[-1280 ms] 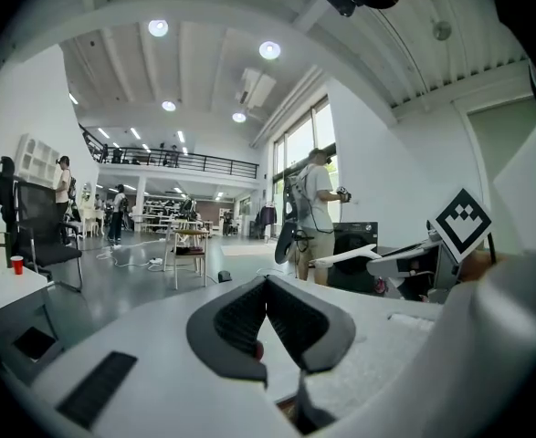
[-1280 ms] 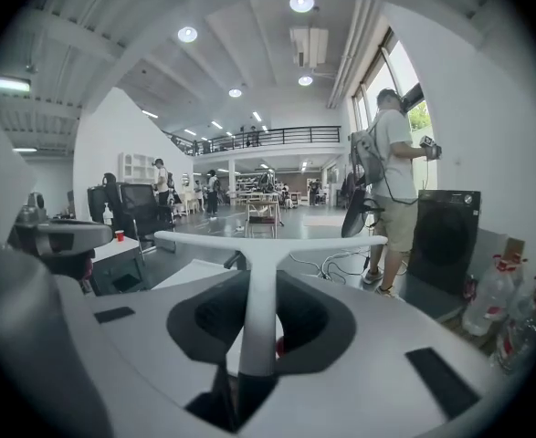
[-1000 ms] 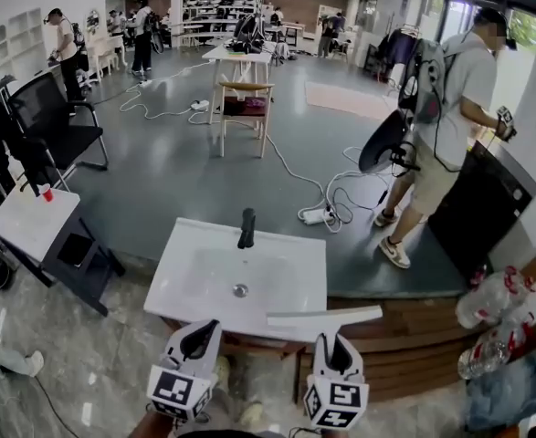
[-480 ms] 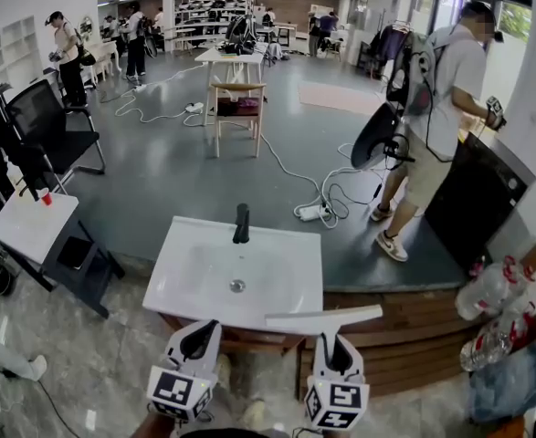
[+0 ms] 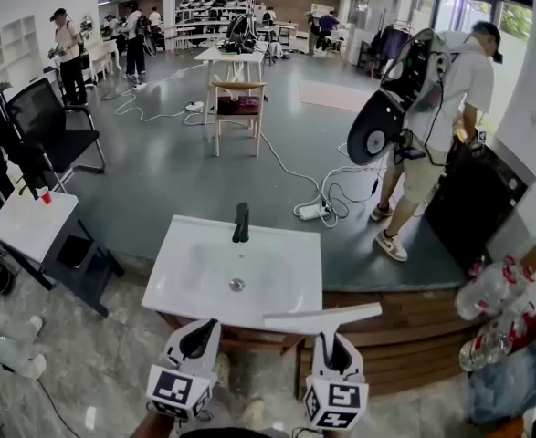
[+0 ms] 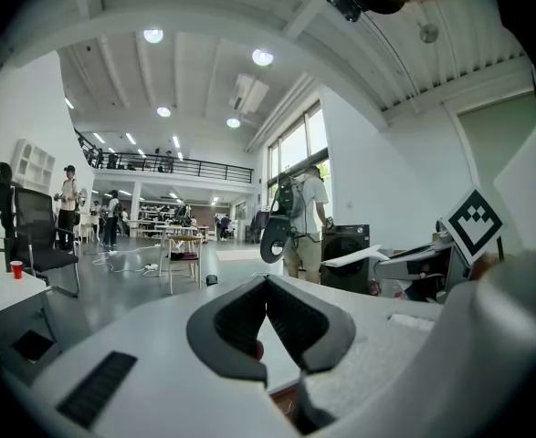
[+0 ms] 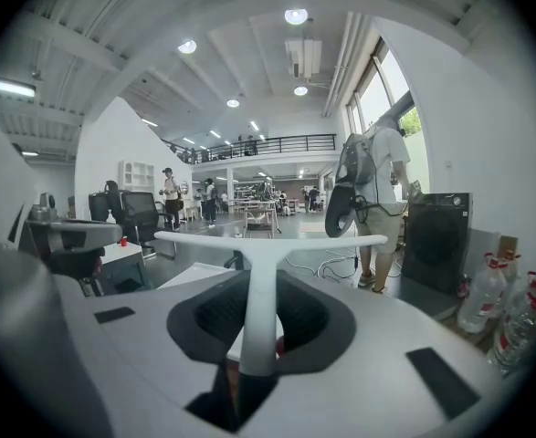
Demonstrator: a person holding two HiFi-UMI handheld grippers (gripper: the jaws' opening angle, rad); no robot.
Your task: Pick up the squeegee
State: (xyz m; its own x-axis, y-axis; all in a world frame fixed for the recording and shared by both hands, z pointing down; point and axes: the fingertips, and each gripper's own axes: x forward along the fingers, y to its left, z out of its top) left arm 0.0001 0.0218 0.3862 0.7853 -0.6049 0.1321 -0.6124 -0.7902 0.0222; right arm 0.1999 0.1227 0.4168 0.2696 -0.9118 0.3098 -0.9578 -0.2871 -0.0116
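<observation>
The white squeegee [image 5: 322,317] is held above the sink's near right corner, its long blade lying crosswise and level. My right gripper [image 5: 333,338] is shut on its handle, and in the right gripper view the handle [image 7: 263,290] runs straight up between the jaws to the blade [image 7: 268,241]. My left gripper [image 5: 197,334] hovers beside it, over the sink's front edge. Its jaws meet at the tips with nothing between them, as the left gripper view [image 6: 267,286] shows.
A white sink [image 5: 194,286] with a black faucet [image 5: 241,223] stands just ahead. To the right a person with a backpack [image 5: 432,89] stands by a black appliance [image 5: 473,203], with plastic bottles [image 5: 491,290] nearby. At left are a small white table [image 5: 30,222] and an office chair [image 5: 53,126]. Cables lie across the floor.
Both grippers and the squeegee have stayed in place. The person at the right has turned, so the backpack now faces the camera.
</observation>
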